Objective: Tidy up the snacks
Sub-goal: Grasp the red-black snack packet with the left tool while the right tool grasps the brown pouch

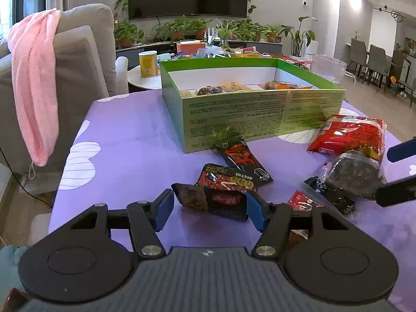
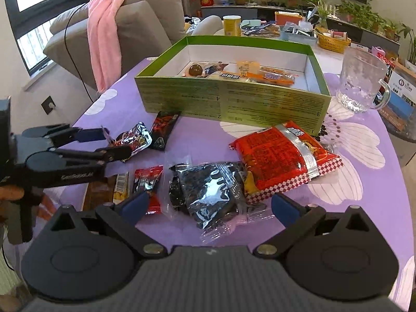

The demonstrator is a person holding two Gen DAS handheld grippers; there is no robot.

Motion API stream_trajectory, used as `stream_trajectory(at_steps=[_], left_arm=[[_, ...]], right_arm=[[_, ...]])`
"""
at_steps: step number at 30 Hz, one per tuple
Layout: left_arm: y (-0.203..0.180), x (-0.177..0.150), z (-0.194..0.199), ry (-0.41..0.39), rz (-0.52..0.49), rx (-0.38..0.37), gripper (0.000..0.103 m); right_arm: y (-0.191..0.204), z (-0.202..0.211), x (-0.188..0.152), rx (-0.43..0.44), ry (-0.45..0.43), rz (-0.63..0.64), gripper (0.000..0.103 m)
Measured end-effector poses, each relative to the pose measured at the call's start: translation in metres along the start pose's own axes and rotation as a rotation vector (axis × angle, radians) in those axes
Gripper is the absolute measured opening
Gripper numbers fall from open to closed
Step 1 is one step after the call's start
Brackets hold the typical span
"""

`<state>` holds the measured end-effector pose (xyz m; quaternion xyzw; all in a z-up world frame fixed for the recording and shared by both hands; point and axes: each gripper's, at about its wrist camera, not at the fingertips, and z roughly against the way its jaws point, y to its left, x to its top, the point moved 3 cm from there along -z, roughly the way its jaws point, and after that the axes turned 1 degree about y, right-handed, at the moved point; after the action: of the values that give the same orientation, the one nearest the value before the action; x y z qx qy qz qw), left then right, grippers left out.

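Living-room setup: purple flower-print cloth over the worktop (image 2: 197, 135), sofa with a pink towel (image 1: 33, 78) off to my left, TV and plants behind.

Progress, my read: partway. The green box (image 1: 234, 114) straight ahead of both grippers already holds several packets: a brown round one, yellow and orange wrappers. Roughly half a dozen snacks sit loose on the cloth, so about half is left.

My left gripper (image 1: 209, 209) brackets a dark packet with a red label (image 1: 215, 201); its blue pads sit at the packet's two side edges. I can't tell if they're actually pinching or just touching. Packet edge looks slightly lifted and crinkled.

Just past it: a red-and-black foil packet (image 1: 228, 179), then a slim black sachet with red print (image 1: 241, 160) lying near the box wall.

My right gripper (image 2: 208, 205) is spread wide, nothing held. Between and just ahead of its fingers lies a clear bag of dark bits (image 2: 208, 189): glossy, crumpled film, soft and lumpy, likely slippery. Beyond it, touching, is a big red pouch (image 2: 280, 158) with a checkered hem and a silver band, flat and pillowy. Left of the right gripper: a small red-black candy wrapper (image 2: 147, 179) and a yellow bar (image 2: 121, 187).

Frosted glass mug (image 2: 361, 80) stands far right beside the box. Rigid, not a snack, so I'd steer clear.
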<state>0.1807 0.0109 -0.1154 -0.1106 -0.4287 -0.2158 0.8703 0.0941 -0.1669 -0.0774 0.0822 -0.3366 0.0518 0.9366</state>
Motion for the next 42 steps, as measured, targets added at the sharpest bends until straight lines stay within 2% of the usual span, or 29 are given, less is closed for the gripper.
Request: stream_trajectory(at_steps=[3, 7, 10, 11, 14, 24, 27, 31, 42], left_arm=[[-0.001, 0.000, -0.004, -0.019, -0.015, -0.004, 0.057], [0.002, 0.001, -0.005, 0.007, 0.015, -0.066, 0.054], [0.006, 0.002, 0.001, 0.011, 0.031, -0.032, 0.053], [0.008, 0.002, 0.004, 0.005, 0.040, -0.015, 0.049], [0.019, 0.002, 0.020, -0.017, 0.103, 0.016, 0.048], [0.038, -0.005, 0.070, -0.076, 0.194, 0.057, 0.048], [0.040, -0.009, 0.082, -0.089, 0.206, 0.067, 0.048], [0.041, -0.013, 0.093, -0.095, 0.205, 0.078, 0.048], [0.041, -0.019, 0.099, -0.100, 0.217, 0.077, 0.048]], right_arm=[[0.003, -0.002, 0.001, 0.003, 0.004, 0.004, 0.090], [0.011, -0.004, 0.003, 0.015, 0.008, 0.021, 0.090], [0.020, -0.003, 0.003, 0.033, 0.007, 0.045, 0.090], [0.023, -0.003, 0.003, 0.039, 0.006, 0.057, 0.090], [0.033, -0.001, 0.001, 0.060, 0.006, 0.083, 0.090], [0.078, -0.012, -0.006, 0.199, 0.030, 0.157, 0.090], [0.092, -0.020, -0.006, 0.215, 0.024, 0.192, 0.090], [0.103, -0.036, -0.005, 0.200, 0.040, 0.214, 0.090], [0.115, -0.041, -0.014, 0.076, -0.021, 0.333, 0.089]])
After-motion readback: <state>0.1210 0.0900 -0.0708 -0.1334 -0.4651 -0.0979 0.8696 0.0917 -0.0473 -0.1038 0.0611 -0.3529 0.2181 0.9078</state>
